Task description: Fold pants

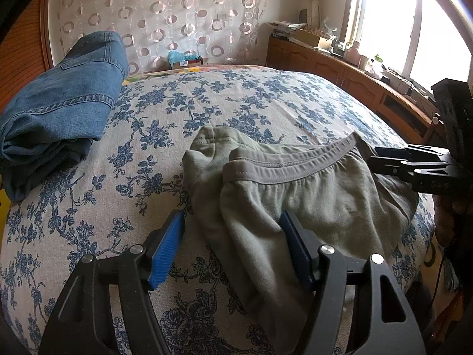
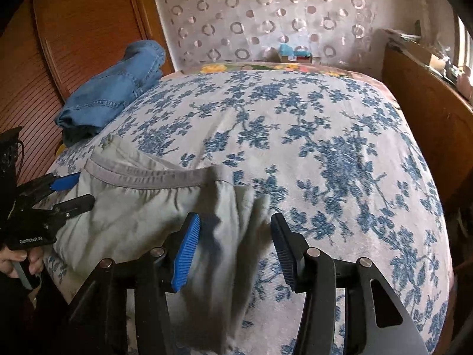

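Bed point(image 1: 266, 94) with a blue-flowered cover, circle-print curtain point(image 1: 165, 14) behind, folded jeans point(image 1: 59, 94) off to one side. Both tongs, left point(image 1: 232, 247) and right point(image 2: 235, 250), angle down over the grey pants point(image 1: 295, 195), jaws apart, clamping nothing.

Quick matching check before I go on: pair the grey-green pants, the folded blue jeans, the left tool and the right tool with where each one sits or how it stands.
Things:
1. grey-green soft pants
2. folded blue denim jeans
3. left tool
4. right tool

States:
A. open over the pants' edge by the floral bedspread
B. at the bed's far left edge
C. bunched, elastic waistband facing away
D. open, one pad on pants, one on bedspread

Pairs: 1-C, 2-B, 3-D, 4-A
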`<state>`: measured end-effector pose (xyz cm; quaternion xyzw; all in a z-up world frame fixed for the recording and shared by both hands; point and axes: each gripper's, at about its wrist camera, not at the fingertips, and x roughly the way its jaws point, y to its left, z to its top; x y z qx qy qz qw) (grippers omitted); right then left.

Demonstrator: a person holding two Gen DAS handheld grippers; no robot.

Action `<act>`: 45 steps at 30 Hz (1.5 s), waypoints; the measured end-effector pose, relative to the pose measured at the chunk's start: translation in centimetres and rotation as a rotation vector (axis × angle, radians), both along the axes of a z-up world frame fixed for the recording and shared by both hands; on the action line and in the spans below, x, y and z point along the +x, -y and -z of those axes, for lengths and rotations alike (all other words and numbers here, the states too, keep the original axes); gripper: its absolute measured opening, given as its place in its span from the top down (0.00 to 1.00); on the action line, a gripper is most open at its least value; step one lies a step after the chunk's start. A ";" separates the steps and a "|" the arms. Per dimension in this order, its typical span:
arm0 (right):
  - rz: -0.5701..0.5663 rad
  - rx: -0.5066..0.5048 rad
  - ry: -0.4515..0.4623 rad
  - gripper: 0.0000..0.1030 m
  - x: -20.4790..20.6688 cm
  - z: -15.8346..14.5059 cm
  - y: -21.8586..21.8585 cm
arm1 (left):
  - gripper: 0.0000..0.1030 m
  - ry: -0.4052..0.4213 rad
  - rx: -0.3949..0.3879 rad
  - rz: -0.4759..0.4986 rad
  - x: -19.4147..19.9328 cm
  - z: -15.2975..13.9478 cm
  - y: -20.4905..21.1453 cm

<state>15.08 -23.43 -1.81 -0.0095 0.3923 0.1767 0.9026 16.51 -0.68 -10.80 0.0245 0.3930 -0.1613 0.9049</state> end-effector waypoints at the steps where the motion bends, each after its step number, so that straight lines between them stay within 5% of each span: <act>1: -0.007 -0.007 -0.001 0.50 0.2 0.1 -0.2 | 0.34 0.000 0.001 0.000 0.0 0.0 0.0; 21: -0.014 -0.079 0.035 0.50 0.4 0.7 -1.8 | 0.33 -0.036 -0.041 -0.033 2.7 -2.1 -1.7; 30: -0.016 -0.079 0.035 0.50 0.3 0.6 -1.8 | 0.33 -0.116 -0.048 -0.001 4.6 -1.0 -1.2; 39: -0.003 -0.075 0.033 0.57 0.4 0.5 -1.6 | 0.34 -0.108 -0.030 0.003 4.6 -0.6 -0.5; 45: 0.006 -0.064 0.028 0.67 0.5 0.3 -1.1 | 0.54 -0.085 -0.037 0.022 4.0 -0.8 0.0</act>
